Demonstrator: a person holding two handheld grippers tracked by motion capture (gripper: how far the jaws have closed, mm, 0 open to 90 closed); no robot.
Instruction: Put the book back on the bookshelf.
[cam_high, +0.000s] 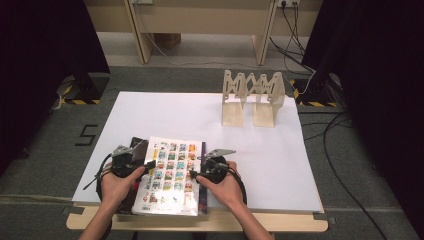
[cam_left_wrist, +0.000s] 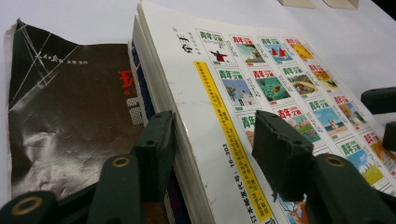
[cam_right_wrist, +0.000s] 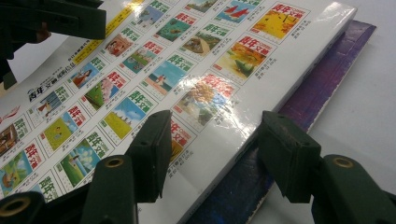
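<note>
A thick white book with rows of small coloured cover pictures lies at the near edge of the white tabletop, on top of other books. A dark, creased book juts out from under it on the person's left, and a purple-blue cover shows beneath its right edge.

The left tongs sit at the white book's left edge. In the left gripper view they straddle that edge — one jaw down beside the page block over the dark book, the other over the printed cover. The jaws are partly spread, and whether the pads press on the book cannot be told.

The right tongs are at the book's right edge. In the right gripper view one jaw hangs above the glossy cover and the other above the purple-blue cover, with the book's edge between them — the jaws stand wide apart, released, and grip nothing.

Both hands, the left and the right, come in from the near side, each holding its tool. A wooden folding rack stands at the far side of the tabletop, well apart from the books.
</note>
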